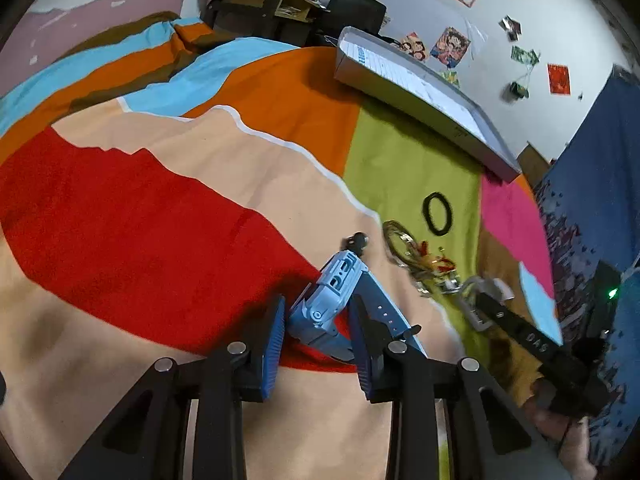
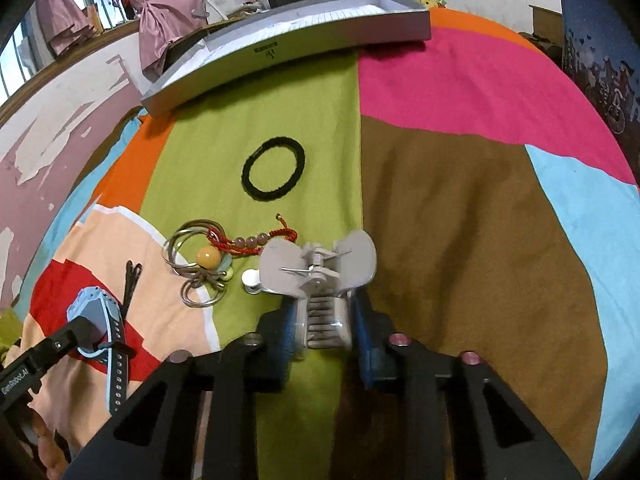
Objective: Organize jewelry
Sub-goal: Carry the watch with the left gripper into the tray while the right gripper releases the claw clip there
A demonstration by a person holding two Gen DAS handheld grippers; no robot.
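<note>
the right gripper (image 2: pixel 326 330) is clenched on a grey claw hair clip (image 2: pixel 318 270), its blue pads pinching the toothed end while the two wing levers and the spring stick out ahead. the clip sits just above the green band of the colourful blanket (image 2: pixel 460 216); whether it has lifted free cannot be told. to carry it well, keep the squeeze on the teeth, not the wings, so the clip does not spring open, and raise it straight before heading for the grey tray (image 2: pixel 288 46) at the far edge.

the left gripper (image 1: pixel 316 322) grasps a light blue smartwatch (image 1: pixel 328 300) by its body, with the strap trailing over the red patch. it looks low, near the cloth, so lift until the strap hangs clear before moving.

between the two lie a black hairpin (image 2: pixel 131 280), a tangle of metal bangles (image 2: pixel 192 256) with a yellow bead, and a red cord bracelet (image 2: pixel 256 242) just beside the clip; a small silver ring (image 2: pixel 251 279) touches its left wing and may get dragged. a black hair tie (image 2: pixel 274 170) rests farther on, toward the tray. each hand should travel on its own side.
</note>
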